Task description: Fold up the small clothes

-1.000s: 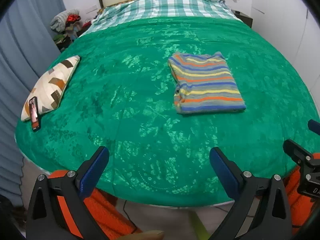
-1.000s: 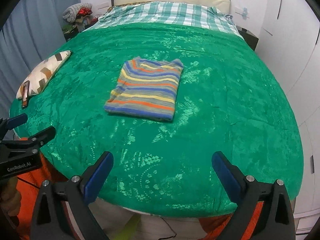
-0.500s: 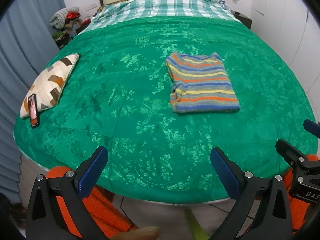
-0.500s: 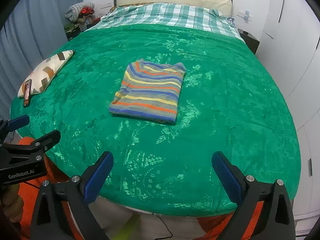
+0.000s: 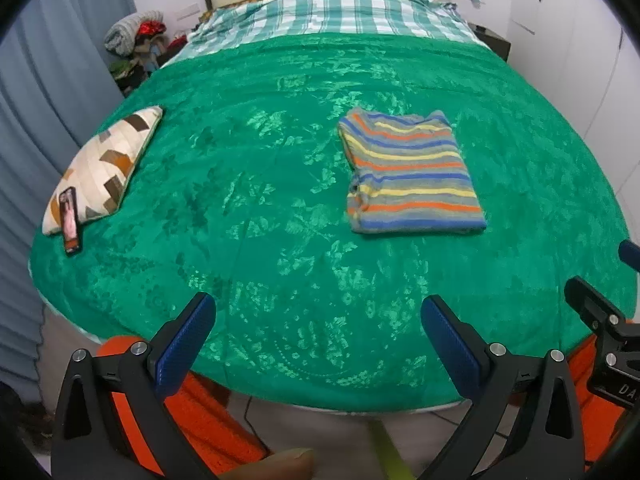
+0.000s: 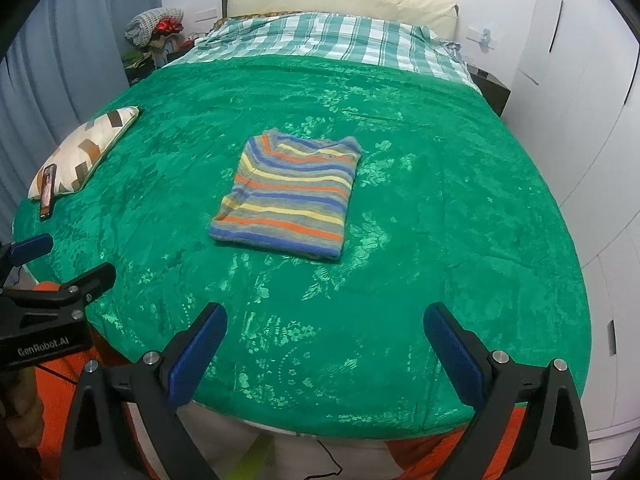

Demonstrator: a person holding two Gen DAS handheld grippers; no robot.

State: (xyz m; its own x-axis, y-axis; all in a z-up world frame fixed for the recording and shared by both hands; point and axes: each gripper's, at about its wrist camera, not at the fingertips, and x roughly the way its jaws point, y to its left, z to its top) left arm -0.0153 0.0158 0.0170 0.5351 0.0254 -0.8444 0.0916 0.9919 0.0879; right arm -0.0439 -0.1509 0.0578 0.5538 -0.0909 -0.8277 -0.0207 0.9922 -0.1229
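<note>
A striped shirt [image 5: 412,174], folded into a neat rectangle, lies flat on the green bedspread [image 5: 260,200]; it also shows in the right wrist view [image 6: 290,200]. My left gripper [image 5: 318,320] is open and empty, held off the near edge of the bed, well short of the shirt. My right gripper [image 6: 324,328] is open and empty too, also back beyond the bed's near edge. Each gripper shows at the side of the other's view: the right gripper [image 5: 600,280] and the left gripper [image 6: 60,256].
A patterned cushion [image 5: 104,164] with a phone [image 5: 70,220] leaning on it lies at the bed's left edge. Checked bedding [image 5: 332,10] and a headboard are at the far end. Curtains hang left, white wardrobe doors [image 6: 580,120] stand right.
Both grippers have drawn back slightly from the bed, so the shirt looks a little farther off. The shirt itself has not moved.
</note>
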